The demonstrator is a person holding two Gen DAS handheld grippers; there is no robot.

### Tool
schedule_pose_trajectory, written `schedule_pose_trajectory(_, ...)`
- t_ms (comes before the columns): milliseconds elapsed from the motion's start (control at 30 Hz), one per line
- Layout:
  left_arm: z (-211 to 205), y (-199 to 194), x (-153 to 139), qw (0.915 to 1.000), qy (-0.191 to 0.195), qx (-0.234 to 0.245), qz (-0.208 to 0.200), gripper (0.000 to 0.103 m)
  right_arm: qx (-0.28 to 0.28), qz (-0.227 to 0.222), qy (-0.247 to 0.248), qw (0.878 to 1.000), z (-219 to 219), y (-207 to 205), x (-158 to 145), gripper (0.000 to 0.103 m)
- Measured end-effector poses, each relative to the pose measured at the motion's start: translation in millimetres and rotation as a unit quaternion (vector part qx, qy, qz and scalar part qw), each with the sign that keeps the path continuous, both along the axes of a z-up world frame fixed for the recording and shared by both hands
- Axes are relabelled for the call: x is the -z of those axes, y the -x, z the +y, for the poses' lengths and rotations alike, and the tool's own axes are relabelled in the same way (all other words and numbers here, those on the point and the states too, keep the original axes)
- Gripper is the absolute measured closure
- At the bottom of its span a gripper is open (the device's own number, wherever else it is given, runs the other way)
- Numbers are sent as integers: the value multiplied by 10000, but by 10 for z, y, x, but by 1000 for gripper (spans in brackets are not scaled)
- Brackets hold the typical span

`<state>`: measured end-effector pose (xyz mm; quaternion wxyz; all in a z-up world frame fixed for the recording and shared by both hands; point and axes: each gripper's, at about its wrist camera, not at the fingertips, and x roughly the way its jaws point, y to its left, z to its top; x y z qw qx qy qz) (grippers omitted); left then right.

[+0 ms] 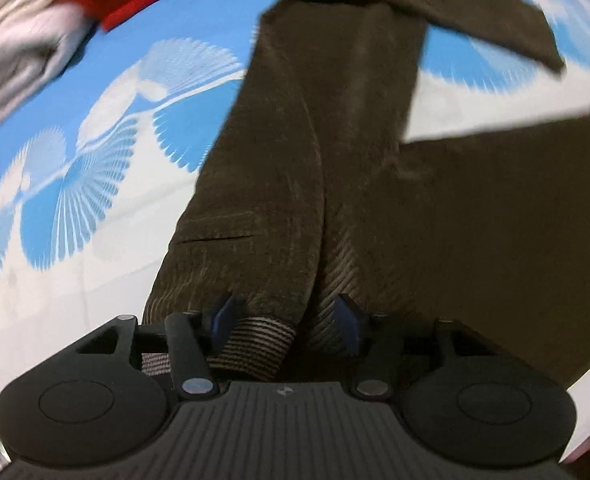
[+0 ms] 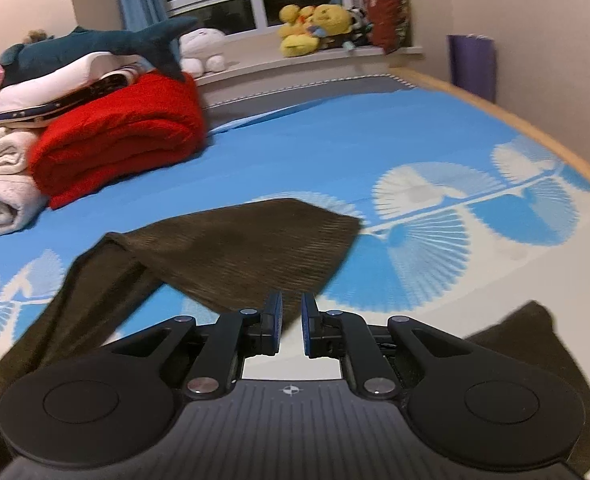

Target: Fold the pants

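My left gripper (image 1: pixel 287 320) points down at the brown pants (image 1: pixel 319 152). Its fingers (image 1: pixel 225 314) are apart, and the waistband of the pants sits between them. The striped inside of the band shows right there. I cannot tell if the blue pads touch the cloth.

The pants lie on the bed (image 1: pixel 95 152), on a blue sheet with white fan shapes. One leg runs away from me, and its far end is bent over to the right. Another part of the pants spreads out to the right.

My right gripper (image 2: pixel 291 320) is just above the bed, near the pants (image 2: pixel 247 248). Its fingers (image 2: pixel 274 322) are almost together, with only a thin gap. Nothing is in that gap. I can see white sheet through it. A folded bit of the pants lies just past the tips, and one more brown bit sticks out beside my right side.

Far back on the left are a folded red blanket (image 2: pixel 123 136) and some pale blankets (image 2: pixel 3 184). A shark toy (image 2: pixel 95 46) lies on top of the pile. Yellow toys (image 2: pixel 315 28) sit on the window ledge.
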<state>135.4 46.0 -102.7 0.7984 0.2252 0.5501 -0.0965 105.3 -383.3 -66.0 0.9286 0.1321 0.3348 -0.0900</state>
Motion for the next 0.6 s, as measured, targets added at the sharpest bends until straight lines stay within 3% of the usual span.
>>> schedule_pose_trajectory(33,-11,9,66,9998,-193,93,26,44,-30,18,-28,10000,45,-59,9,92)
schedule_pose_trajectory(100,16,38,163,9984,-488,285,22,65,-84,87,-85,9999,124,-181,45,92)
schedule_pose_trajectory(167,83,54,190,9965,-607,573,-6,78,-86,214,-140,9996,175,-319,113,91)
schedule_pose_trajectory(233,251,-23,67,9972,-596,361,-256,83,-23,351,-254,9991,185,-445,193,89)
schedule_pose_trajectory(267,426,-115,-46,9959,-691,-98,-582,84,40,429,-365,9984,170,-510,251,86)
schedule_pose_trajectory(300,585,-193,-146,9897,-893,-595,-944,84,135,527,-515,9972,145,-579,321,85)
schedule_pose_trajectory(367,923,-331,-331,9602,-1468,-1646,-1712,82,425,743,-895,9923,77,-709,487,81)
schedule_pose_trajectory(433,1080,-395,-396,9414,-1719,-2183,-1912,84,693,927,-1255,9853,-1,-800,652,78)
schedule_pose_trajectory(600,953,-430,-525,9478,-957,-2081,-2216,78,1475,1478,-1951,9583,-158,-978,1123,66)
